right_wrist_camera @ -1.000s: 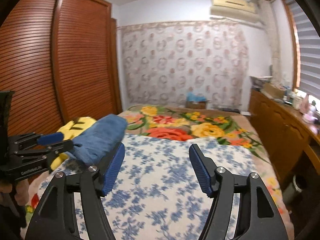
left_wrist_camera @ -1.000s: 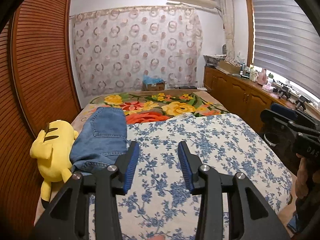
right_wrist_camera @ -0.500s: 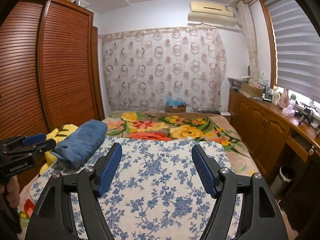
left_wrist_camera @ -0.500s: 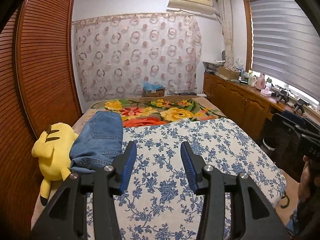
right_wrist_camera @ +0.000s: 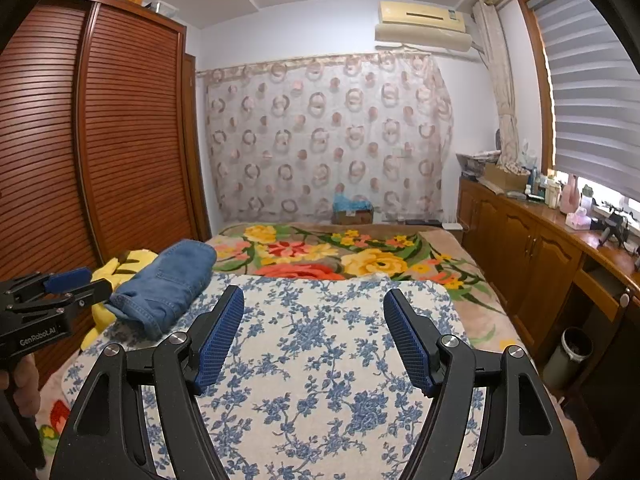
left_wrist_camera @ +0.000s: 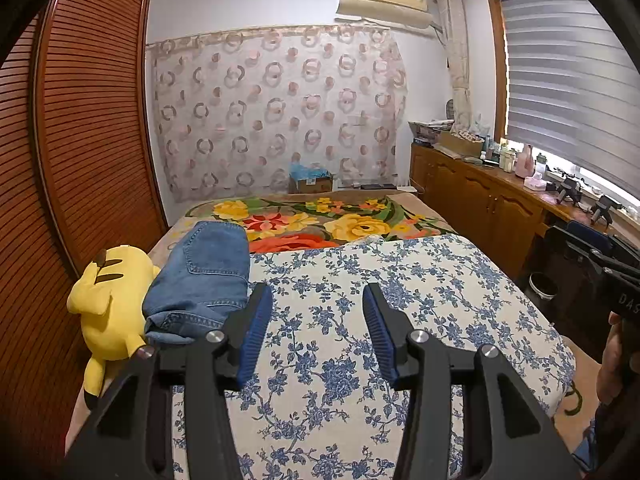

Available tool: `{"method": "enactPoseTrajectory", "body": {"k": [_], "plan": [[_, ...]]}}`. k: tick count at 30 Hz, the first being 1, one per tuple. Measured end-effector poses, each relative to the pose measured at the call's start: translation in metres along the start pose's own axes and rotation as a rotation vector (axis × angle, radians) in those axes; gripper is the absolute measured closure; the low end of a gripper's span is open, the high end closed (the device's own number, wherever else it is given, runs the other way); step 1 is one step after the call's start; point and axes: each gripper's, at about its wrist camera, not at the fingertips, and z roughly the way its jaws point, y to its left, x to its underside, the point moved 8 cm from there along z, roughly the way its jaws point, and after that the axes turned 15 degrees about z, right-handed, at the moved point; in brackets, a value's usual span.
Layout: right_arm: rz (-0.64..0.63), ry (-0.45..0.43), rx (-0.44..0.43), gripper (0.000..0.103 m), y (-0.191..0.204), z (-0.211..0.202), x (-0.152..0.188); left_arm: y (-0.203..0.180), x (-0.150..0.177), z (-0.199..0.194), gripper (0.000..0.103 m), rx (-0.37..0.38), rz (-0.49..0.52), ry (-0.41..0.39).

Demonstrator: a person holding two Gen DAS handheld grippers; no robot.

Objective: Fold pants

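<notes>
The blue denim pants (left_wrist_camera: pixel 202 276) lie folded in a compact stack at the left edge of the bed, against a yellow plush toy; they also show in the right wrist view (right_wrist_camera: pixel 166 286). My left gripper (left_wrist_camera: pixel 316 300) is open and empty, raised above the blue-flowered sheet (left_wrist_camera: pixel 400 300), to the right of the pants. My right gripper (right_wrist_camera: pixel 314 304) is open and empty, held high over the same sheet (right_wrist_camera: pixel 320 360). Neither gripper touches the pants.
A yellow plush toy (left_wrist_camera: pixel 108 300) lies by the wooden wardrobe (left_wrist_camera: pixel 80 140) on the left. A flowered blanket (left_wrist_camera: pixel 320 220) covers the far bed. Wooden cabinets (right_wrist_camera: pixel 532 248) line the right wall, with a bin (right_wrist_camera: pixel 568 356) below.
Both grippers have pulled back and risen away from the bed, so the pants look smaller and farther off. The pants have not moved. Both jaws stay open.
</notes>
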Motion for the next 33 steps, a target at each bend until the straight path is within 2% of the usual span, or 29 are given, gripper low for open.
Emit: {"method": "enactPoseTrajectory", "body": {"k": [33], "plan": [[0.000, 0.000, -0.001, 0.028, 0.0028, 0.0011, 0.0019, -0.0049, -0.0058, -0.0085, 0.052, -0.006, -0.007, -0.022]]}}
